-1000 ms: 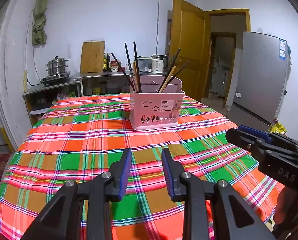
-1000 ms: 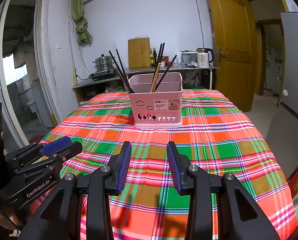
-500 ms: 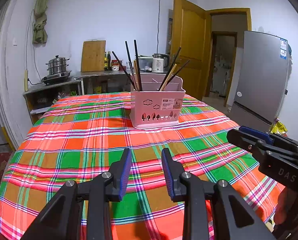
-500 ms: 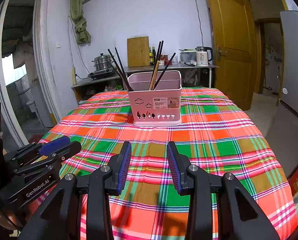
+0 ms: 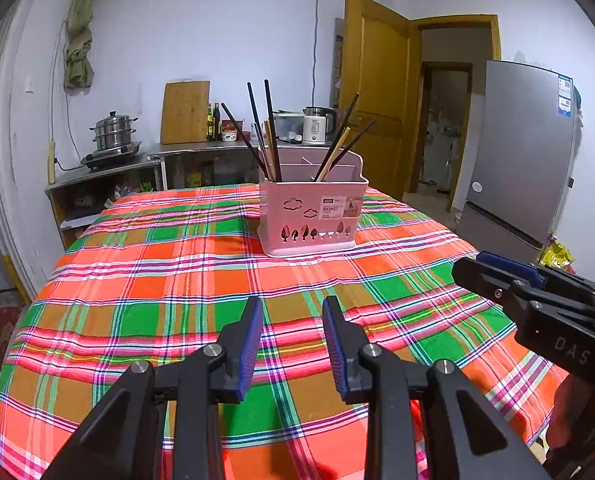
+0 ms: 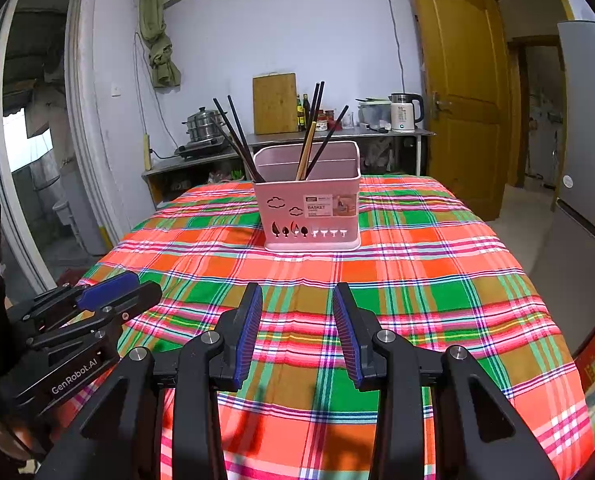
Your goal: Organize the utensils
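Nothing has changed in the last second. The left tool [image 5: 292,334] and right tool [image 6: 297,330] both hang released and empty above the plaid surface [image 5: 145,280]. All chopsticks [image 6: 313,132] stand in the pink basket [image 6: 311,208], well apart, so tidying looks finished.

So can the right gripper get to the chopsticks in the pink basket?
Probably yes. The right gripper is open and empty, and only bare tablecloth lies between it and the basket. The chopsticks stick up above the rim.
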The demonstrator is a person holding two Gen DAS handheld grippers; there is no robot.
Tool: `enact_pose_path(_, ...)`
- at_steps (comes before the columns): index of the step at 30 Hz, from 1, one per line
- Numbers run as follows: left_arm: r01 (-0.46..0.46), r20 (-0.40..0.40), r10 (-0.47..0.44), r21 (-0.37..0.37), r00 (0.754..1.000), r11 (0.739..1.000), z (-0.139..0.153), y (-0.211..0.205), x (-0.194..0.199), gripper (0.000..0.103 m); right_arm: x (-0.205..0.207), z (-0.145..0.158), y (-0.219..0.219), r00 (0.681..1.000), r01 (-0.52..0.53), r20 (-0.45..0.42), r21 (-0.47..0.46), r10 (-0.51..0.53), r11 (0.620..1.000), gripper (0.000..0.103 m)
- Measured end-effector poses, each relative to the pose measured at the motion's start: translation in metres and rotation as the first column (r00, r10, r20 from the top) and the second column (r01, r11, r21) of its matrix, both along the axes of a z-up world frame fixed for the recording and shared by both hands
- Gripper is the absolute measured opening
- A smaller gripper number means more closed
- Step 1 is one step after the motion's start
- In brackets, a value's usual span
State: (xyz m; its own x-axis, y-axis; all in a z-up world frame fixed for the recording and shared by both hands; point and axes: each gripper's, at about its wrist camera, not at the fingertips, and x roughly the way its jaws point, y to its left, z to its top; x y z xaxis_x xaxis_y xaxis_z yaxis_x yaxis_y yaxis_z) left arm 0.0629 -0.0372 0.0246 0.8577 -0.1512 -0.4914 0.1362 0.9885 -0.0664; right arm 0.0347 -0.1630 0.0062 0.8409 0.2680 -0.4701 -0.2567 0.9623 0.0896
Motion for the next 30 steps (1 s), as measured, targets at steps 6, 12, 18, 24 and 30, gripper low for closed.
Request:
enact_pose_path(6, 0.0, 0.0, 0.0, 0.004, 1.0, 1.0, 0.001, -0.0005, -0.0004, 0.031, -0.0003, 0.0002, -0.0001, 1.0, -0.002, -0.003, 0.002, 0.002, 1.0, 0.038)
enact_pose_path(12, -0.002, -0.003, 0.002, 0.005, 1.0, 1.0, 0.0, 0.0001, -0.0001, 0.03, -0.0019, 0.0004, 0.0008, 1.0, 0.001, -0.004, 0.001, -0.001, 1.0, 0.038)
enact_pose_path(18, -0.002, -0.002, 0.002, 0.009, 1.0, 1.0, -0.0008, 0.0001, -0.0006, 0.03, -0.0017, 0.0, 0.0013, 1.0, 0.002, -0.004, 0.0, -0.002, 1.0, 0.038)
enact_pose_path(24, -0.005, -0.004, 0.005, 0.01, 1.0, 1.0, -0.001, -0.0003, -0.0009, 0.031, -0.0012, -0.0004, 0.0016, 1.0, 0.002, -0.005, 0.0, -0.002, 1.0, 0.038)
enact_pose_path(30, -0.008, -0.006, 0.008, 0.017, 1.0, 1.0, -0.0017, -0.0013, -0.0009, 0.031, -0.001, 0.0002, 0.0012, 1.0, 0.003, -0.005, 0.0, -0.003, 1.0, 0.038)
